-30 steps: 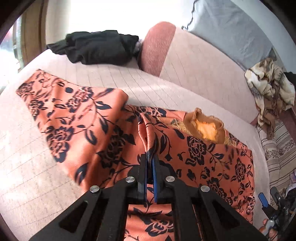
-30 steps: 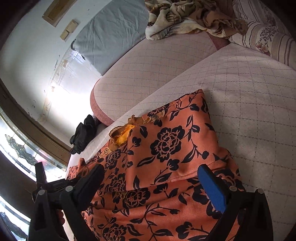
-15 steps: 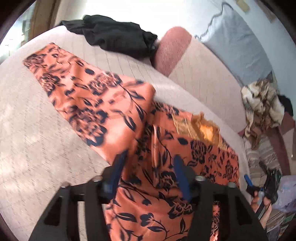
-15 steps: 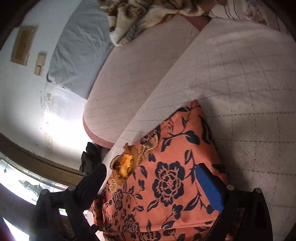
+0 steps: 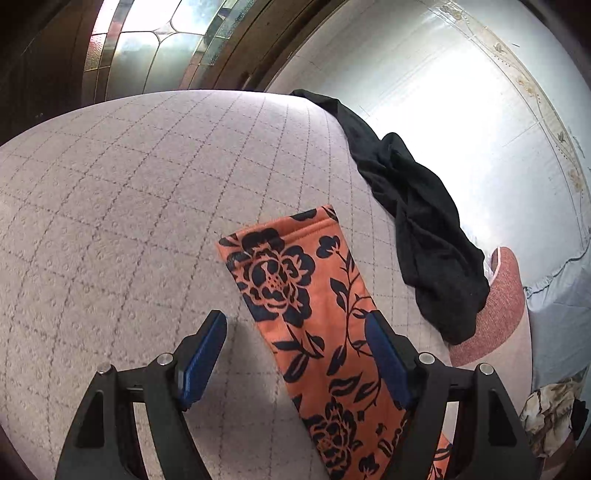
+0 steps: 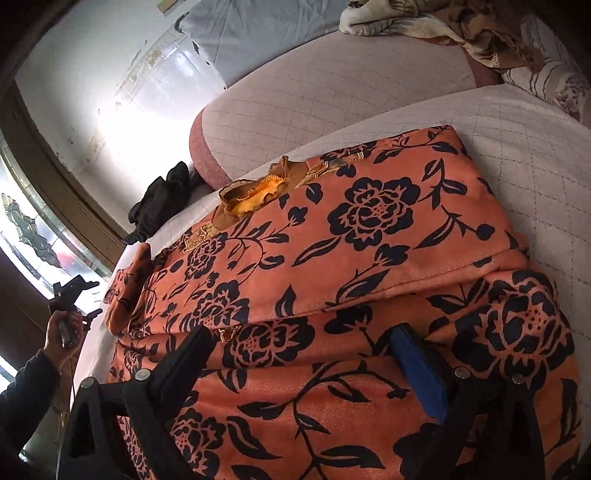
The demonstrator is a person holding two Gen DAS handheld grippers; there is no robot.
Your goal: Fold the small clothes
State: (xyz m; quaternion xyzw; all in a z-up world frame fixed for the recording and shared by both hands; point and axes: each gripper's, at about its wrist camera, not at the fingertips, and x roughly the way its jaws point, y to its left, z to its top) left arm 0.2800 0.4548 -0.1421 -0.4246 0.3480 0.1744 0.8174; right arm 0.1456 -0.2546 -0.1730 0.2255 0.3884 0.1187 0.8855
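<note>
An orange garment with black flowers [image 6: 369, 221] lies spread on the quilted bed [image 5: 129, 221], its gold-lined collar [image 6: 255, 192] toward the far side. One sleeve [image 5: 295, 288] stretches flat across the quilt and ends in a hemmed cuff. My left gripper [image 5: 295, 319] hovers open over that sleeve, which runs between the jaws close to the right finger. In the right wrist view the left gripper [image 6: 72, 295] shows at the far left, held by a hand. My right gripper [image 6: 303, 332] stands open low over the folded body of the garment, gripping nothing.
A crumpled black garment [image 5: 417, 236] lies just beyond the sleeve at the bed's far edge. A pink bolster [image 5: 495, 306] and a grey pillow [image 6: 251, 29] line the wall. A beige patterned cloth [image 6: 424, 22] and a flowered pillow [image 6: 546, 74] sit at the right.
My left gripper has let go of the pinched fold at the garment's middle, opened wide and swung out to the sleeve end. My right gripper stays open and has dropped closer to the garment.
</note>
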